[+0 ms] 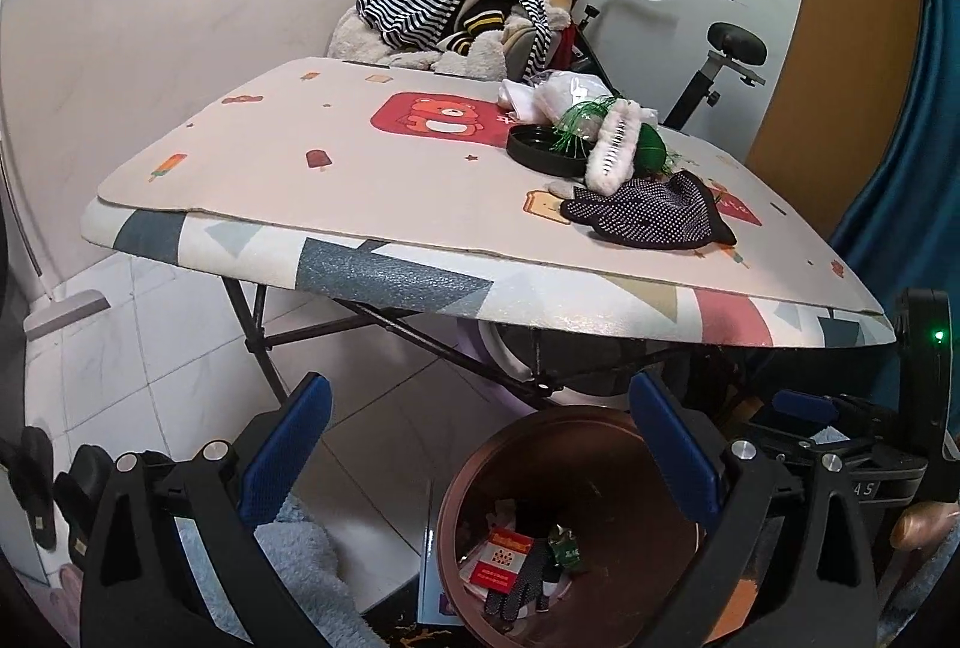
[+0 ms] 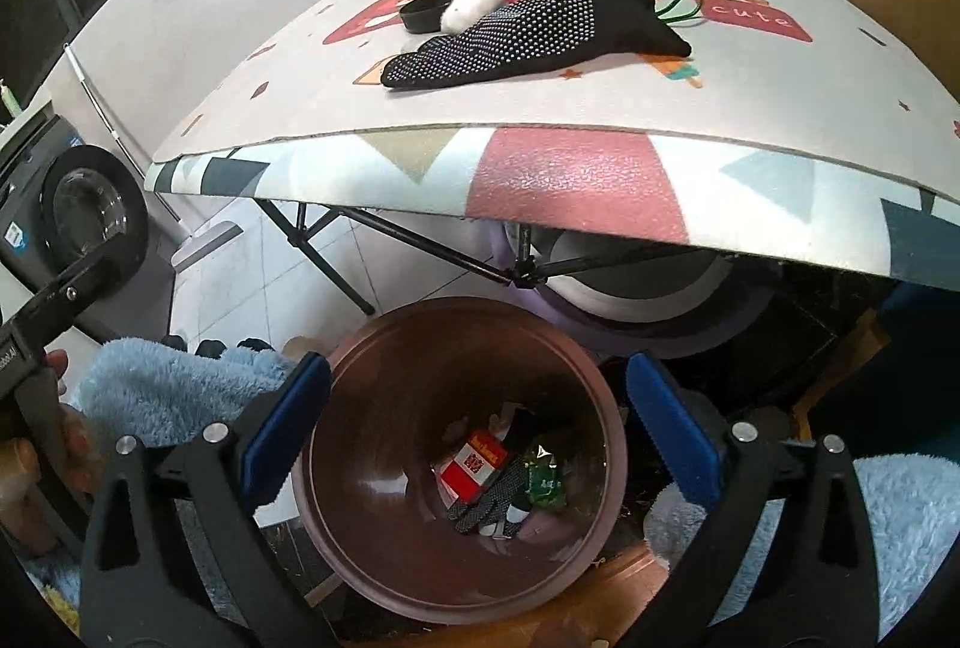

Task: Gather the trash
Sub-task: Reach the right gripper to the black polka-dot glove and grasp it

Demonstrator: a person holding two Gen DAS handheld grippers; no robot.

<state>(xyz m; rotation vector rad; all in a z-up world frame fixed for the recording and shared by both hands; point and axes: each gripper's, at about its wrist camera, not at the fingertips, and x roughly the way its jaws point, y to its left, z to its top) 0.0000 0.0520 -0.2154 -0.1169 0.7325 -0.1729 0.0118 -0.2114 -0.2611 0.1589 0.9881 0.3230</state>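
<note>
Trash sits at the bottom of a brown round bin (image 2: 372,546) on the floor, just under the edge of a folding table (image 2: 570,180). Inside the bin lie a red and white packet (image 2: 471,468), a small dotted black glove (image 2: 492,495) and a green wrapper (image 2: 543,477). The right gripper (image 2: 477,444) hangs over the bin with its blue fingers spread wide and nothing between them. The left gripper (image 1: 480,447) is beside the bin, and its jaws are spread wide and empty too.

More things are still on the table top: a big black dotted glove (image 2: 510,42), a black round lid (image 1: 543,147), a fluffy white strip (image 1: 612,141), something green with thin strands (image 1: 651,147) and what may be a clear plastic bag (image 1: 564,93), though it is hard to tell. Striped clothes (image 1: 432,6) are piled behind the table.
</note>
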